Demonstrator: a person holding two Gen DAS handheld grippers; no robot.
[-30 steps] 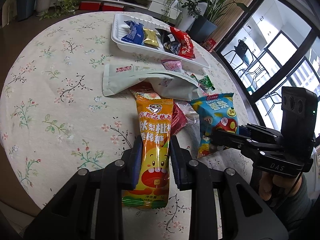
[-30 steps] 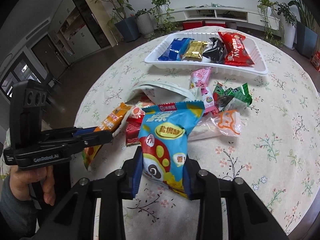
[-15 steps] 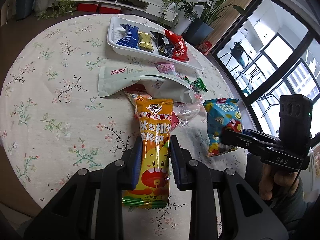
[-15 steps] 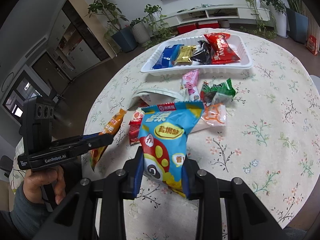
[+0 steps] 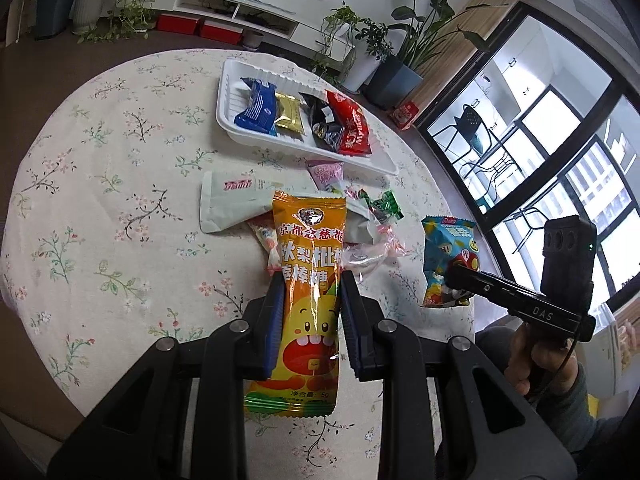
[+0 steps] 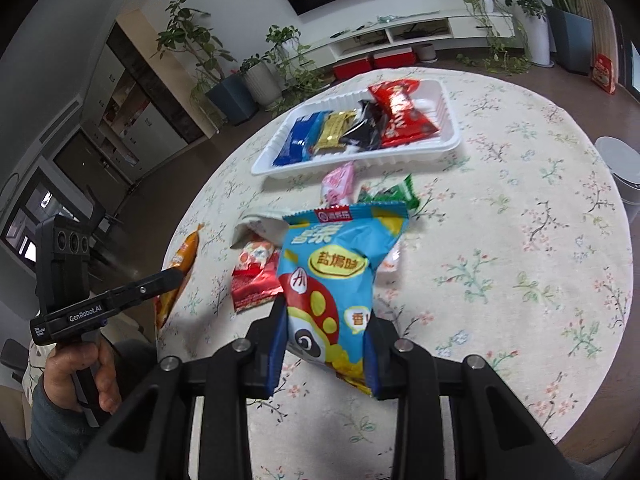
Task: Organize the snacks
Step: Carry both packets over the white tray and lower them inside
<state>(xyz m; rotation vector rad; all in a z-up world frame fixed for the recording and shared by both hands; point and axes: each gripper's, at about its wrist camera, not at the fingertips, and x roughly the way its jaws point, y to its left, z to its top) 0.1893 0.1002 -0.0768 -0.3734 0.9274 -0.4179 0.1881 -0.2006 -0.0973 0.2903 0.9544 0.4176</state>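
1. The left gripper [image 5: 311, 286] has its jaws closed on an orange packet [image 5: 308, 276], long and glossy, with a cartoon face and red characters, held above the desk [image 5: 100, 200].
2. The right gripper [image 6: 326, 322] has its jaws clamped on a blue bag [image 6: 336, 268], puffy, with a yellow oval label and red spots, also held off the desk.
3. A white tray [image 6: 360, 160] farther back holds 4 packets: blue, gold, black, red.
4. Loose snacks near the tray are partly hidden behind both held packets; the blue bag's bottom edge is blurred.
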